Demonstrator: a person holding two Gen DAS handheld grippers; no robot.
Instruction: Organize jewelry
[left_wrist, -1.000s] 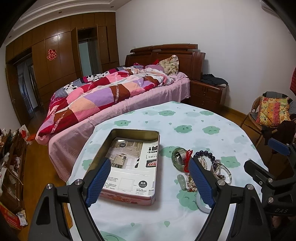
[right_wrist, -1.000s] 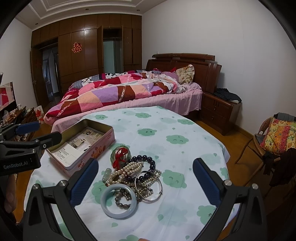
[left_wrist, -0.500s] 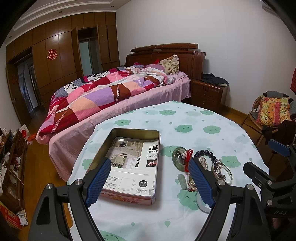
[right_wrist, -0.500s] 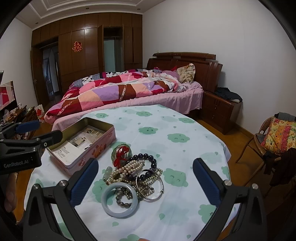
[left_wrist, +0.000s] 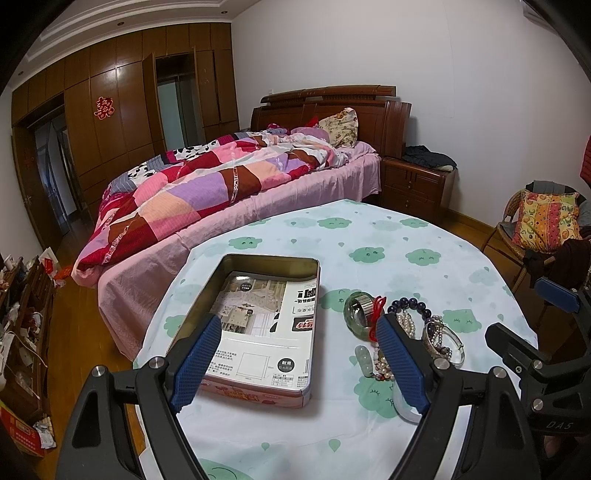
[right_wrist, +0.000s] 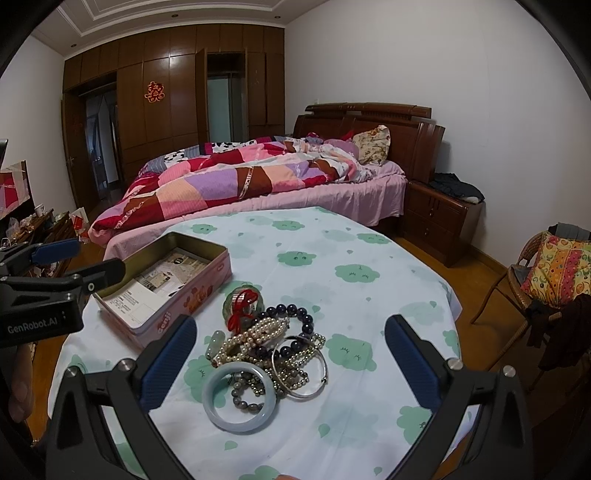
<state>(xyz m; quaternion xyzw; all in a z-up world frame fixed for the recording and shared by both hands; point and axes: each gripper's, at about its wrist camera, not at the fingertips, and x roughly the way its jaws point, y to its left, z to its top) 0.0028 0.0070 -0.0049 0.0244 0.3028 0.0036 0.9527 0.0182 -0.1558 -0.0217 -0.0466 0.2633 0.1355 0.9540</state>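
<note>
A heap of jewelry (right_wrist: 269, 347) lies on the round table: a pale jade bangle (right_wrist: 238, 397), pearl strands, a dark bead bracelet (right_wrist: 295, 317), a silver bangle (right_wrist: 301, 373) and a green bangle with red cord (right_wrist: 243, 301). The heap also shows in the left wrist view (left_wrist: 402, 332). An open tin box (left_wrist: 258, 321) with a paper sheet inside sits left of the heap. My left gripper (left_wrist: 299, 362) is open and empty above the box's near end. My right gripper (right_wrist: 290, 365) is open and empty, hovering over the heap.
The table has a white cloth with green clouds (right_wrist: 354, 273). A bed with a patchwork quilt (right_wrist: 240, 181) stands behind it. A nightstand (right_wrist: 439, 221) is at the right, a wicker chair with a cushion (right_wrist: 554, 269) further right. Cluttered shelves (left_wrist: 22, 314) stand at the left.
The right gripper has moved forward and lower toward the jewelry heap, which now sits between its fingers. The left gripper has barely moved.
</note>
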